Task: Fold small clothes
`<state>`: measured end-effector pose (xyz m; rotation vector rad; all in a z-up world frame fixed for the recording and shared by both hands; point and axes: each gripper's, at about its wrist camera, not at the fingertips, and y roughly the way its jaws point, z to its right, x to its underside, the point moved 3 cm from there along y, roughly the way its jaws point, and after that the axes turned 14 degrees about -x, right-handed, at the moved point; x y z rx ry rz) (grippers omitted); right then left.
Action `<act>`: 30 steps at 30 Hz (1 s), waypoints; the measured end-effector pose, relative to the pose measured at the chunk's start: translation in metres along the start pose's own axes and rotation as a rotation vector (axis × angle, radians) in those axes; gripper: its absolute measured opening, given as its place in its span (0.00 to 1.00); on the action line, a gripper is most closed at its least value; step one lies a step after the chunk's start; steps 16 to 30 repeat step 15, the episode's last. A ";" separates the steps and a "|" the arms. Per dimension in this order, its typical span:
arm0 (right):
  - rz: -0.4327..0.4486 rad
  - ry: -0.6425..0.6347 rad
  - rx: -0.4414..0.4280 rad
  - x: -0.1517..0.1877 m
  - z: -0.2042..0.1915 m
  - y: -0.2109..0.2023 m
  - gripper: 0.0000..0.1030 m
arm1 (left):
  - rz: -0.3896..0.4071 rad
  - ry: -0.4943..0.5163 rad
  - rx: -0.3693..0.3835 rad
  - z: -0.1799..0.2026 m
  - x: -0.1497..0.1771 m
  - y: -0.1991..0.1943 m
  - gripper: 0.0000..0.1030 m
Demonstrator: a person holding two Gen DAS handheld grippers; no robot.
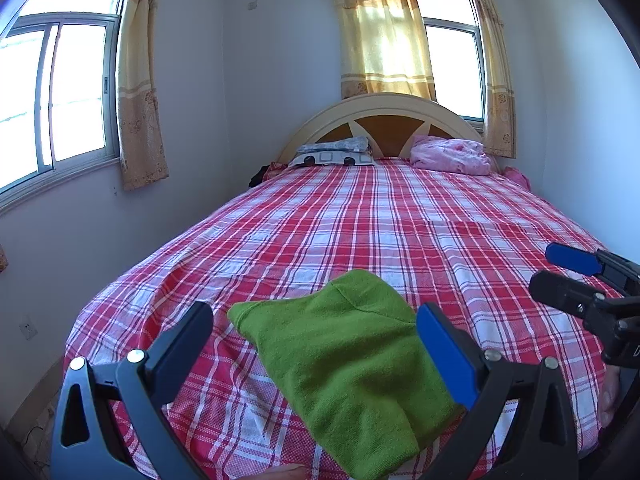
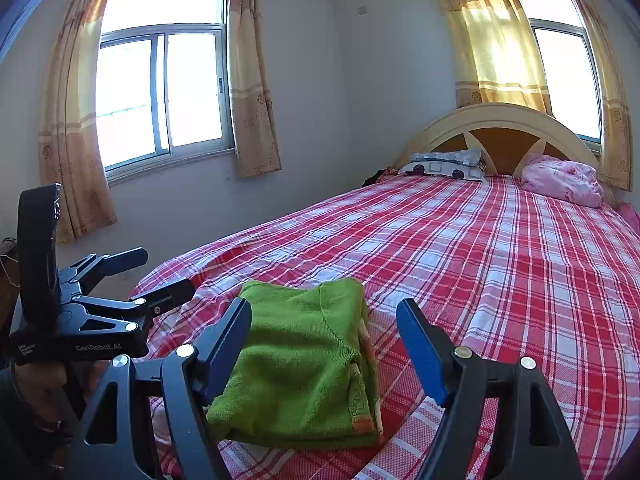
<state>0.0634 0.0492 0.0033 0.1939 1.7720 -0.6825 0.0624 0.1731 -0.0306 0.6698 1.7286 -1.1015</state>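
A small green knit garment (image 1: 340,360) lies folded into a compact stack on the red plaid bed near its foot; it also shows in the right wrist view (image 2: 304,364), with an orange trim at its near right edge. My left gripper (image 1: 316,324) is open and empty, its fingers spread to either side of the garment, above it. My right gripper (image 2: 324,324) is open and empty, likewise held over the garment. The right gripper appears at the right edge of the left wrist view (image 1: 560,276), and the left gripper at the left of the right wrist view (image 2: 160,276).
The bed (image 1: 400,220) has a red and white plaid sheet. A patterned pillow (image 1: 336,152) and a pink bundle (image 1: 452,156) lie by the arched headboard (image 1: 384,104). Curtained windows stand behind and to the left. The wall runs close along the bed's left side.
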 end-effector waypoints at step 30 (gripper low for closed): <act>-0.014 -0.005 -0.008 0.003 -0.004 0.004 0.74 | 0.025 0.011 -0.019 0.000 0.002 0.000 1.00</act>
